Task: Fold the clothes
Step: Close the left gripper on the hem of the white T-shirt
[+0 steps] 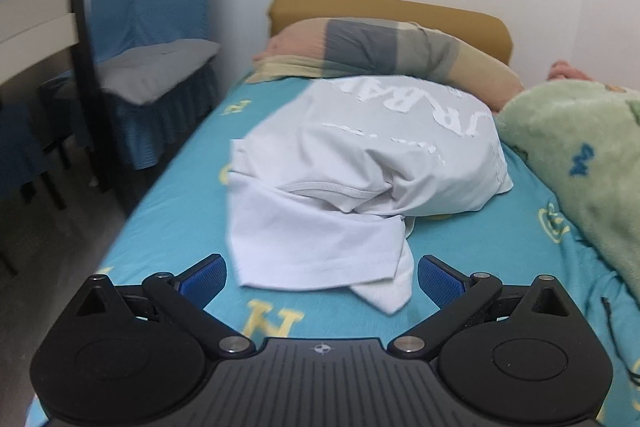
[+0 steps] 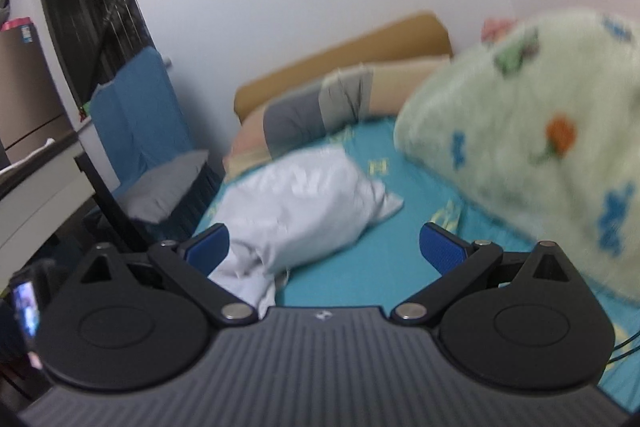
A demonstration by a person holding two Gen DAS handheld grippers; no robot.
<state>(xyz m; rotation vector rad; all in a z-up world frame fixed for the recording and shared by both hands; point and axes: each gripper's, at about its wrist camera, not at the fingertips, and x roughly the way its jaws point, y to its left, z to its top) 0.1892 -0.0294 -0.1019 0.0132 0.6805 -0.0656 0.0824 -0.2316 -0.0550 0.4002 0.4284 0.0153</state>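
A light grey T-shirt point(image 1: 360, 163) with white lettering lies bunched on the turquoise bed sheet point(image 1: 172, 211), its near part flat toward me. My left gripper point(image 1: 322, 279) is open and empty, its blue pads either side of the shirt's near hem, just short of it. In the right wrist view the same shirt point(image 2: 296, 203) lies ahead and to the left, blurred. My right gripper point(image 2: 324, 247) is open and empty above the sheet point(image 2: 380, 251), with its left pad over the shirt's near edge.
A striped pillow point(image 1: 380, 47) lies at the tan headboard point(image 1: 384, 7). A green fleece blanket point(image 1: 576, 155) is heaped along the bed's right side, large in the right wrist view point(image 2: 532, 139). A blue-covered chair point(image 1: 152, 39) and a desk stand left of the bed.
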